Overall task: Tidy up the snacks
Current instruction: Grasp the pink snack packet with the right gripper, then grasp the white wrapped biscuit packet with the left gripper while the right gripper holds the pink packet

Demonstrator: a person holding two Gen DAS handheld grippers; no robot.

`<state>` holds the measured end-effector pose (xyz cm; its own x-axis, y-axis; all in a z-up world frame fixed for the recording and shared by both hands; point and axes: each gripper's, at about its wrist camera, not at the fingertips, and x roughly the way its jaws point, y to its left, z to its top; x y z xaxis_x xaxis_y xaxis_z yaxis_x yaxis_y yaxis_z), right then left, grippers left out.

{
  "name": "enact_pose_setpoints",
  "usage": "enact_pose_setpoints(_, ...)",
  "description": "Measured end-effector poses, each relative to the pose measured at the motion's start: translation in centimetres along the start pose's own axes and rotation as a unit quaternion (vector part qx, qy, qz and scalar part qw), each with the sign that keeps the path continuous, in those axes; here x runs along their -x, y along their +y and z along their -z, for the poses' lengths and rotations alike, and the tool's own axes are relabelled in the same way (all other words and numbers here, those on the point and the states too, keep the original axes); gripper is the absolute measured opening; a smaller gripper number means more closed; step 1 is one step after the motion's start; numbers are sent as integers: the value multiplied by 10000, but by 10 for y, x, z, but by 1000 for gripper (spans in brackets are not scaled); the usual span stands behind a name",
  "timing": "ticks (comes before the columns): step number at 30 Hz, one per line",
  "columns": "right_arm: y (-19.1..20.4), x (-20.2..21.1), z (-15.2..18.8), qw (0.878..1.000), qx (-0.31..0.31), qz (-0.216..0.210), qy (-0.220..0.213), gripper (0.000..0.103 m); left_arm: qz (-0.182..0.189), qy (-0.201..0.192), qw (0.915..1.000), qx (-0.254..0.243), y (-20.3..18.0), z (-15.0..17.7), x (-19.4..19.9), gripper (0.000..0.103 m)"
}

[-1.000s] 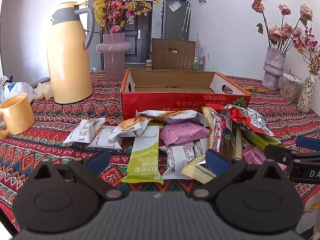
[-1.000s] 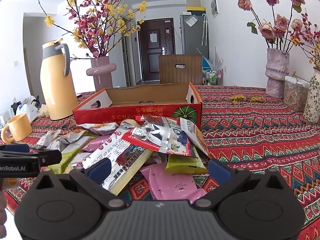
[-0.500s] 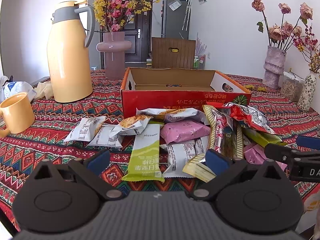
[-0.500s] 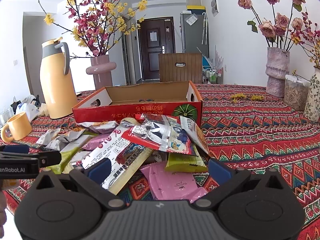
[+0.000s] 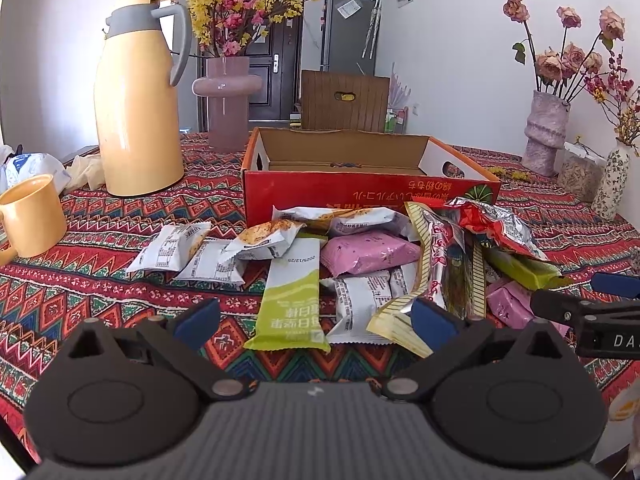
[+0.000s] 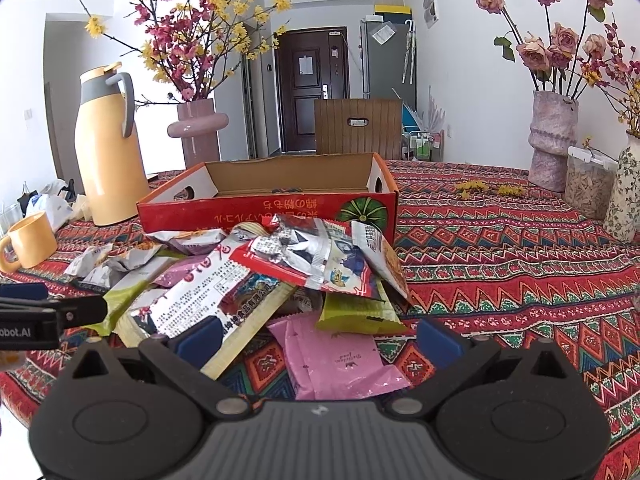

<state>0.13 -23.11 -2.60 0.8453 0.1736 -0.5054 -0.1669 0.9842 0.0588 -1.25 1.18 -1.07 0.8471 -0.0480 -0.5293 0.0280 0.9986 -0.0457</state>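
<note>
1. Left wrist view: we see our left gripper point(image 5: 314, 314) with its jaws apart and nothing between them, hovering over the near edge of a heap of snack packets on the counter point(image 5: 100, 248), which is covered by a red patterned cloth.
2. Just ahead of the jaws lies a long green-and-white snack bar wrapper point(image 5: 292, 296), with a pink pillow-shaped packet point(image 5: 370, 251) behind it and small white printed packets point(image 5: 192, 250) spread to the left.
3. Behind the heap stands an open red cardboard box with a brown inside point(image 5: 368, 192); we see no snacks in it.
4. A tall yellow thermos jug with a grey handle point(image 5: 138, 100) and a yellow mug point(image 5: 32, 216) stand to the left, well apart from the heap.
5. Right wrist view: our right gripper point(image 6: 318, 340) also has its jaws apart and empty, above a flat pink packet point(image 6: 340, 360).
6. A shiny red-and-silver foil packet point(image 6: 316, 258) tops the heap, just in front of the red box.
7. Each gripper's tip shows at the edge of the other's view.
</note>
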Motion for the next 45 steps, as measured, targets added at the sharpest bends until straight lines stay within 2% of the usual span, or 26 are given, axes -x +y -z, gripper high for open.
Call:
enact_pose_setpoints(3, -3, -4, 2, 9999, 43, 71, 106, 103, 41, 10, 10000, 21, 2, 2, 0, 103)
enact_pose_setpoints(8, -5, -14, 2, 9991, 202, 4, 368, 85, -7, 84, 10000, 45, 5, 4, -2, 103)
enact_pose_setpoints(15, -7, -38, -4, 9969, 386, -133, 667, 78, -57, 125, 9999, 83, 9, 5, -3, 103)
enact_pose_setpoints(19, -6, -52, -3, 9956, 389, -164, 839, 67, -98, 151, 9998, 111, 11, 4, -4, 103)
enact_pose_setpoints(23, -4, -51, 0, 9963, 341, -194, 767, 62, -132, 179, 9997, 132, 15, 4, -7, 103)
enact_pose_setpoints(33, 6, -15, 12, 9978, 248, -315, 535, 61, -279, 172, 9993, 191, 25, 1, -7, 103)
enact_pose_setpoints(40, 11, 19, 2, 9990, 304, -313, 17, 61, -682, 208, 9968, 364, 49, -7, -13, 103)
enact_pose_setpoints(45, 6, 26, -8, 9993, 254, -155, -215, 61, -1045, 235, 9929, 510, 75, -21, -25, 103)
